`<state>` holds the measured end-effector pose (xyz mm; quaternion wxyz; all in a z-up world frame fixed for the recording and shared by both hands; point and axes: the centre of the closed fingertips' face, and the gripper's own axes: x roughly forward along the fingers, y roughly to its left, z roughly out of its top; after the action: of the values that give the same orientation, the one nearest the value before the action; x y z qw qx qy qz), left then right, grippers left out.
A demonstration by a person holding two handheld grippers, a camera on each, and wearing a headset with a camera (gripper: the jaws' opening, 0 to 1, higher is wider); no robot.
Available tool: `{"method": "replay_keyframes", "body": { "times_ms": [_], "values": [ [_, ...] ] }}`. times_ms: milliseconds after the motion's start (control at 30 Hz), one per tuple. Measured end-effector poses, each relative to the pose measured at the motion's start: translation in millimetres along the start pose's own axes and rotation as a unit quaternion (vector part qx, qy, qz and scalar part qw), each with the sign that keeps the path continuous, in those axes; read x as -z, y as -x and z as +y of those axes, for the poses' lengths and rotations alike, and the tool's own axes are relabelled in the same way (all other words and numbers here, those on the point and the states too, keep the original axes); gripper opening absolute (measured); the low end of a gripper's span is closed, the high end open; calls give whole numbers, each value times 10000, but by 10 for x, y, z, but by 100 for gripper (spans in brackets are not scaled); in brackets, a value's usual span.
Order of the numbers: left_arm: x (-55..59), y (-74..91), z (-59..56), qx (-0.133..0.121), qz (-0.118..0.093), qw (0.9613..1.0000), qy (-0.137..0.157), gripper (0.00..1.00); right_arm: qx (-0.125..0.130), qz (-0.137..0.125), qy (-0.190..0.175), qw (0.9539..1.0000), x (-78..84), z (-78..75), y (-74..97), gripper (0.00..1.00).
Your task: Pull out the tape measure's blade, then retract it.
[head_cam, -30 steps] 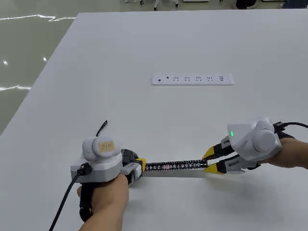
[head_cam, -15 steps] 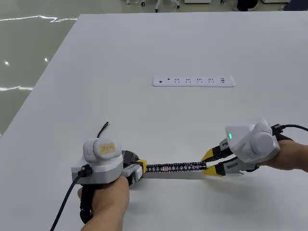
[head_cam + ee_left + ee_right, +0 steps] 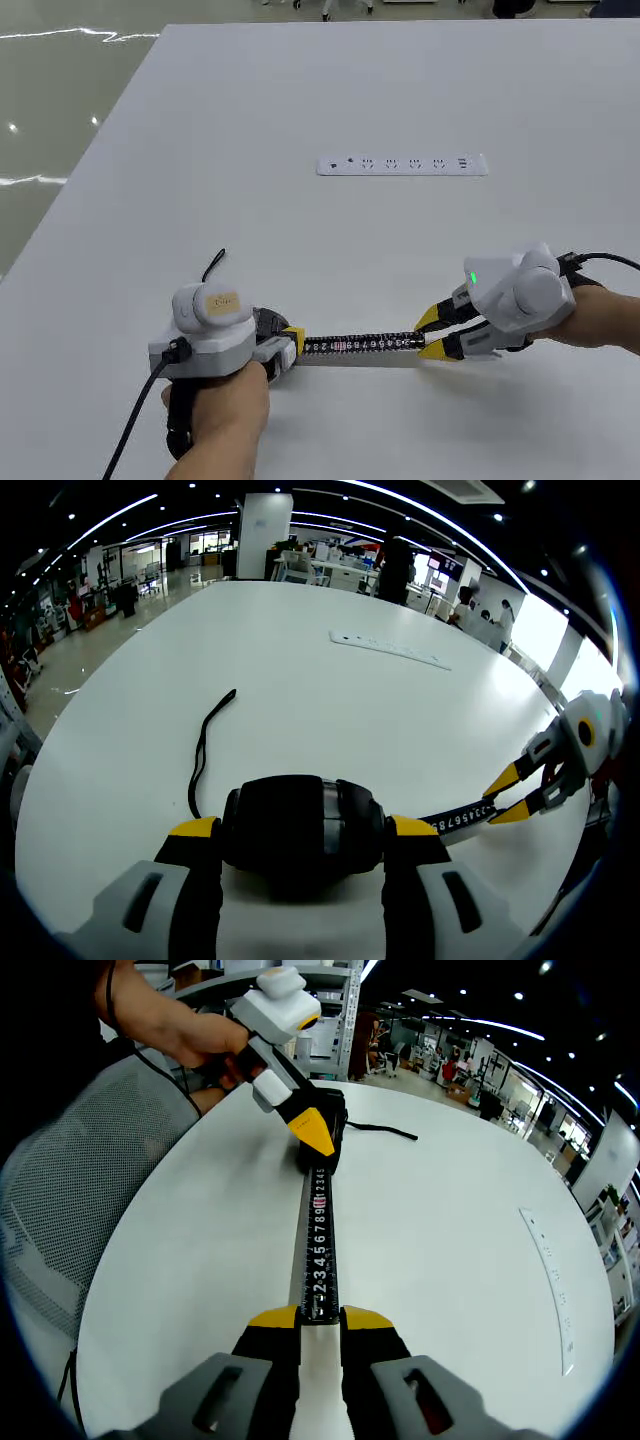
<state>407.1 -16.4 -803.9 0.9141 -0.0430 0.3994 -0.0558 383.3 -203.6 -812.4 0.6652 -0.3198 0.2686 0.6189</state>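
the left gripper [image 3: 283, 350], held in the person's left hand [image 3: 225, 400], has its yellow-tipped jaws clamped on either side of the tape measure case [image 3: 300, 815], a black and grey rounded body that sits between them on the white worktop [image 3: 350, 90]. the case is close to the worktop's near edge, toward its left side. a thin black wrist strap [image 3: 205, 745] trails from the case across the worktop, away from the person.

out of the case runs the blade [image 3: 320, 1250], black with white numerals and a red mark partway along, stretched straight toward the right gripper [image 3: 320, 1318]. it runs low over the worktop; whether it touches the surface cannot be told. the right gripper's 2 yellow-tipped jaws are drawn narrow, pinching the blade's free end between them. the person's right hand [image 3: 600, 318] holds this gripper near the worktop's near edge, to the right of the case and well apart from it.

a white power strip [image 3: 402, 164] lies flat toward the middle of the worktop, parallel to the near edge, well apart from both grippers and the tape measure.
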Motion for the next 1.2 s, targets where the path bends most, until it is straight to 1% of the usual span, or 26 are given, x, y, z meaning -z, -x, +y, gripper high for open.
{"method": "replay_keyframes", "body": {
  "times_ms": [500, 767, 1200],
  "values": [
    [6, 2, -1, 10, -2, 10000, 11, 61, -6, -22, -1, 10000, -40, 5, -40, 14],
    [6, -6, 0, -6, 38, 10000, -32, 61, -24, -19, 18, 10000, -54, 5, -62, 14],
    [6, -1, 14, 11, 18, 10000, -42, 61, -49, -34, 4, 10000, -87, 16, -127, 14]
  ]
}}
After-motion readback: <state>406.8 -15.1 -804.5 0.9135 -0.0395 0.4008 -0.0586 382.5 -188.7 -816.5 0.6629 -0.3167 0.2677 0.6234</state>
